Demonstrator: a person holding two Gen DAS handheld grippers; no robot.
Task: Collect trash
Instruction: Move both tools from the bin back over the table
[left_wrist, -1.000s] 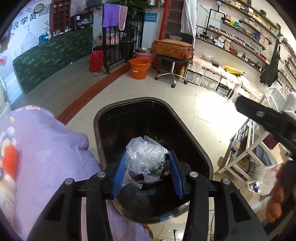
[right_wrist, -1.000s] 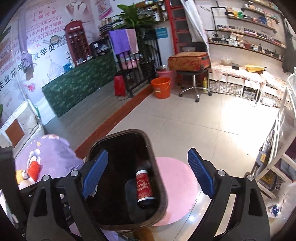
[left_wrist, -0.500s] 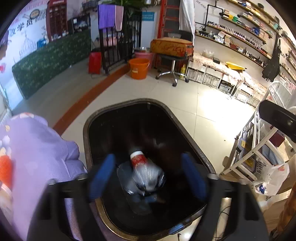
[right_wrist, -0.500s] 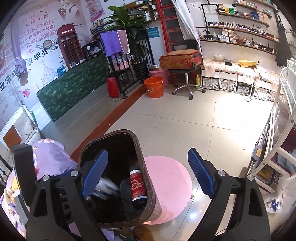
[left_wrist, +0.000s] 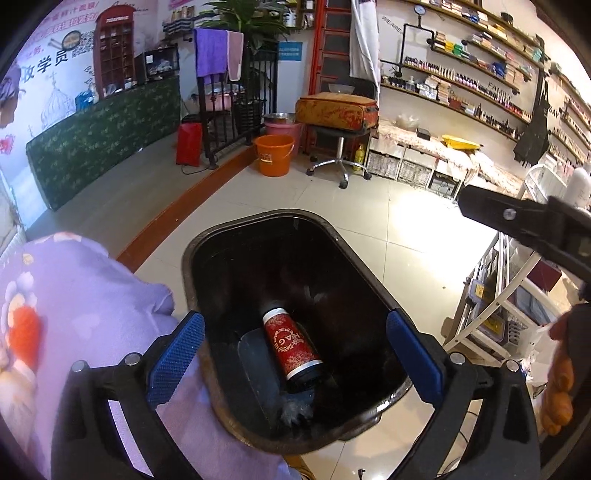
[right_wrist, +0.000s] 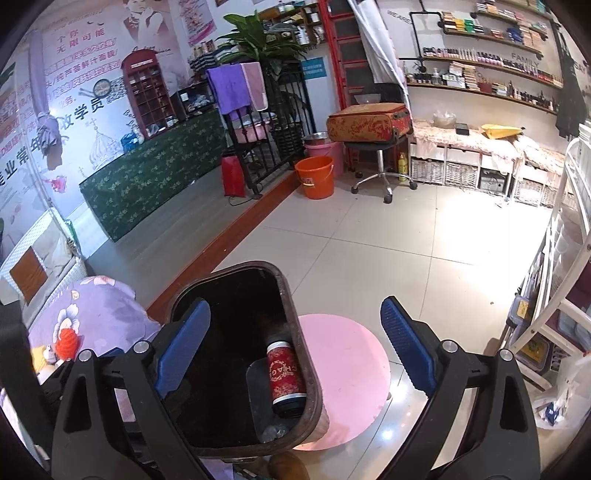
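Note:
A dark brown trash bin (left_wrist: 236, 229) stands on the tiled floor below my left gripper (left_wrist: 293, 356), which is open and empty above it. Inside lie a red can (left_wrist: 291, 345) and a crumpled clear plastic bag (left_wrist: 295, 408) at the near end. In the right wrist view the bin (right_wrist: 295, 317) sits low left, with the red can (right_wrist: 284, 373) and the plastic bag (right_wrist: 273, 432) inside. My right gripper (right_wrist: 295, 350) is open and empty over the bin's right rim; its body shows in the left wrist view (left_wrist: 517, 218).
A purple flowered cloth (left_wrist: 74, 295) lies left of the bin. A pink round mat (right_wrist: 347, 373) lies right of it. A white rack (right_wrist: 554, 295) and a plastic bag (right_wrist: 565, 398) stand at right. An orange bucket (right_wrist: 316, 175) and a stool (right_wrist: 376, 158) stand farther back.
My left gripper opened and let go of the clear plastic bag, which dropped into the bin beside the red can. The right gripper stayed open and drifted slightly.

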